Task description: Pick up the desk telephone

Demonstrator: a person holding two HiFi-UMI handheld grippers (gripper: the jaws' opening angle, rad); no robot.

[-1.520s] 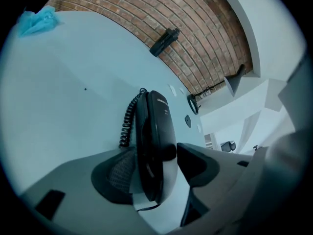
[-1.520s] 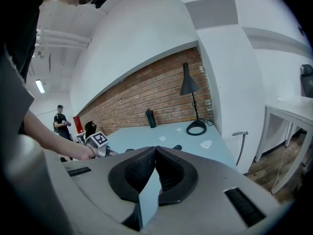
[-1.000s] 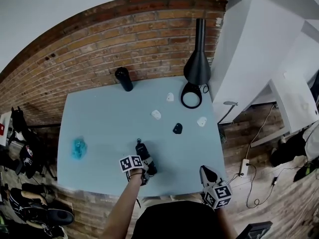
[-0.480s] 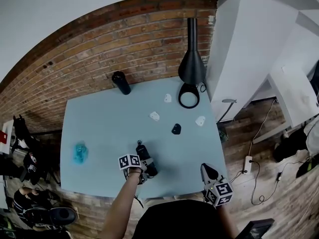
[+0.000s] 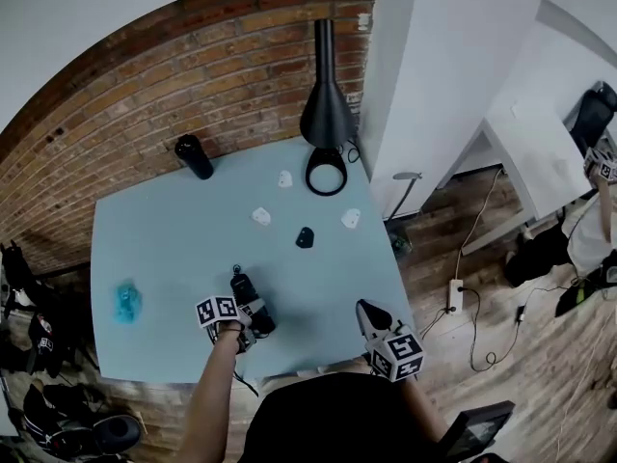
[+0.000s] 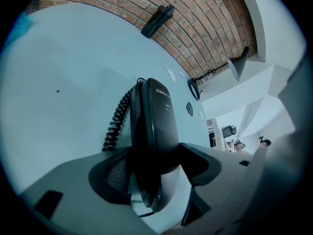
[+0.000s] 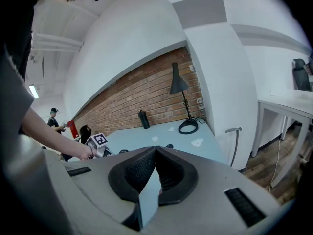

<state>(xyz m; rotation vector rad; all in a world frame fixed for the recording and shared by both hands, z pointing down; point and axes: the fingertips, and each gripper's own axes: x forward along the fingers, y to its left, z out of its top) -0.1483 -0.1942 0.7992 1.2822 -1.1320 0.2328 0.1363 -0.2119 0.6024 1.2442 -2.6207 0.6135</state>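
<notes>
Head view: my left gripper (image 5: 239, 324) sat near the front edge of the pale blue table (image 5: 164, 249), clenched on the black desk telephone (image 5: 249, 297). The phone lay on a slant, running up-left from the jaws. My right gripper (image 5: 370, 314) hung off the table's front right corner, well apart from the phone. Also noted: a black cylindrical flask (image 5: 194, 156) at the back by the brick wall, a black cone-shaded lamp (image 5: 326, 114) with a ring base, a small black piece (image 5: 305, 237) mid-table, and a crumpled blue object (image 5: 126, 302) at the left.

Left gripper view: both jaws of the left gripper (image 6: 156, 163) pressed on the near end of the telephone (image 6: 155, 126), one pad on each flank. The coiled black cord (image 6: 116, 120) ran along the phone's left side. I could not tell whether the phone touched the tabletop.

Right gripper view: the right gripper (image 7: 155, 152) had its jaws closed tip to tip, nothing between them. Beyond them were the table (image 7: 181, 138), the lamp (image 7: 178, 84) and the flask (image 7: 143, 119).
</notes>
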